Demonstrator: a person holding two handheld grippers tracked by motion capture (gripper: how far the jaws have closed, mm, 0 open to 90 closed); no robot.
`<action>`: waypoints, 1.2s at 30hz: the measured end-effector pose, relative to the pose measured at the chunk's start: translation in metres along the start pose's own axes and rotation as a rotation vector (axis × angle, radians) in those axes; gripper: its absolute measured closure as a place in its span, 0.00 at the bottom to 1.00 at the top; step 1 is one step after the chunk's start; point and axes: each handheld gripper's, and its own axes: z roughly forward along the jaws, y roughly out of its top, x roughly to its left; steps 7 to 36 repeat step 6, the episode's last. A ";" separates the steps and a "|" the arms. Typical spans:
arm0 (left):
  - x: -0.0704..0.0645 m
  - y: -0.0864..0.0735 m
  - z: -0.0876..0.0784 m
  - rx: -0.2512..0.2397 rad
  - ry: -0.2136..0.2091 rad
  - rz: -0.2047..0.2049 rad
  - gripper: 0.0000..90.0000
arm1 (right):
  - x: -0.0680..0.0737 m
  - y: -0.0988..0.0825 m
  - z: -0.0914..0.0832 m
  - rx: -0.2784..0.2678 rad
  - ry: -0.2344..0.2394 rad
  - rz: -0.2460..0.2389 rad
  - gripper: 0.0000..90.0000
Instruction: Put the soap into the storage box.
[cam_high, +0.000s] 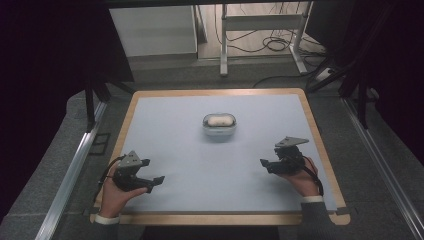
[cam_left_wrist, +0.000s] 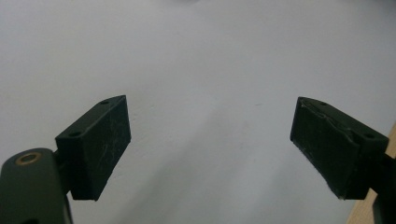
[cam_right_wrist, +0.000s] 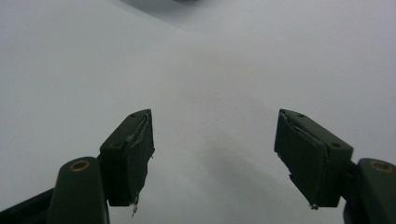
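A pale blue mat (cam_high: 200, 165) covers the wood-edged table (cam_high: 220, 218); cables trail behind. A smooth, rounded white case (cam_high: 219, 125) sits mid-table, between the spread, empty left gripper (cam_high: 154, 183) and right gripper (cam_high: 266, 165).

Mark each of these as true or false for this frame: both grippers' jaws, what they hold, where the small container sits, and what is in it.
1. The left gripper has its jaws apart with nothing between them. True.
2. The right gripper grips the container. False: its jaws are open and empty, well short of it.
3. The small container sits mid-mat, beyond both grippers. True.
4. The container is empty. False: a pale rounded thing lies inside.
5. The mat is bright red. False: it is pale blue-grey.
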 end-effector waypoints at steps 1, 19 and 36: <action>0.000 0.000 0.000 0.000 0.001 0.000 0.14 | 0.000 0.000 0.000 -0.003 -0.005 -0.003 0.30; 0.001 0.000 0.000 -0.001 0.004 -0.001 0.14 | -0.001 -0.002 -0.001 -0.019 -0.039 -0.007 0.29; 0.001 0.000 0.000 -0.001 0.004 -0.001 0.14 | -0.001 -0.002 -0.001 -0.019 -0.039 -0.007 0.29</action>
